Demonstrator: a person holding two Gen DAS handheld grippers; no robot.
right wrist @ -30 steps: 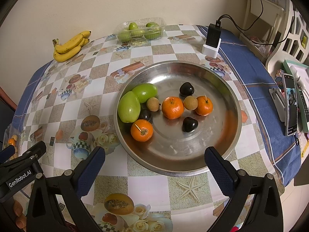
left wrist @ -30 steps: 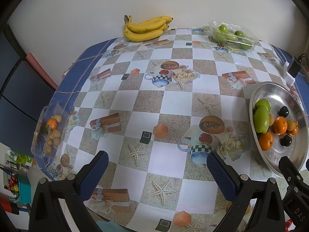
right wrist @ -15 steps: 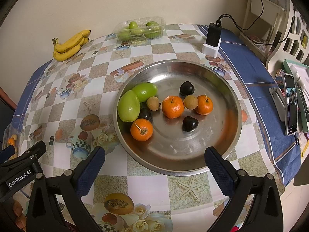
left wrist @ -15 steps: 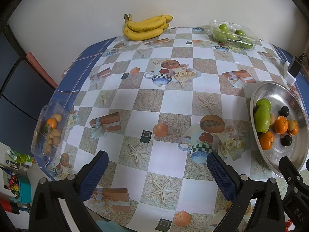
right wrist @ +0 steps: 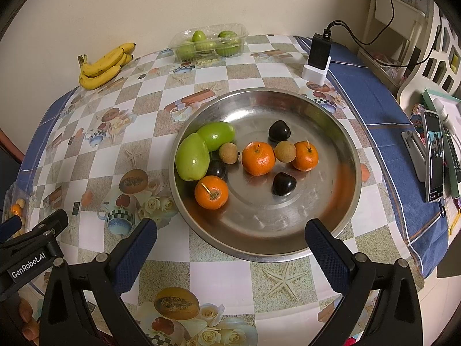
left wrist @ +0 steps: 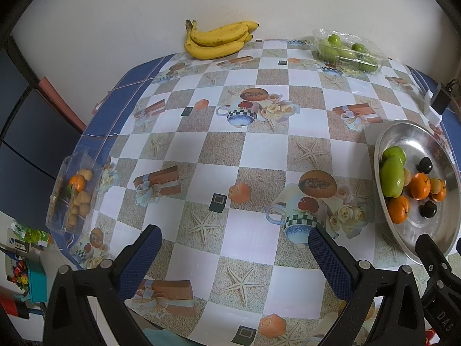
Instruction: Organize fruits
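Observation:
A steel bowl [right wrist: 340, 132] on the patterned tablecloth holds two green fruits [right wrist: 192, 156], three oranges [right wrist: 258, 158], small brown fruits [right wrist: 285, 151] and dark fruits [right wrist: 284, 183]. The bowl also shows at the right of the left wrist view [left wrist: 409, 135]. My right gripper [right wrist: 229, 255] is open and empty, just short of the bowl's near rim. My left gripper [left wrist: 234, 259] is open and empty above the tablecloth, left of the bowl.
A banana bunch [left wrist: 219, 40] and a clear tray of green fruits [left wrist: 348, 50] lie at the far edge by the wall. A clear box of small fruits [left wrist: 73, 191] sits at the table's left edge. A charger [right wrist: 318, 54] and phone [right wrist: 433, 155] stand at the right.
The left wrist view has shifted slightly; the bowl sits a little further right and lower. The right gripper and the fruits have barely moved.

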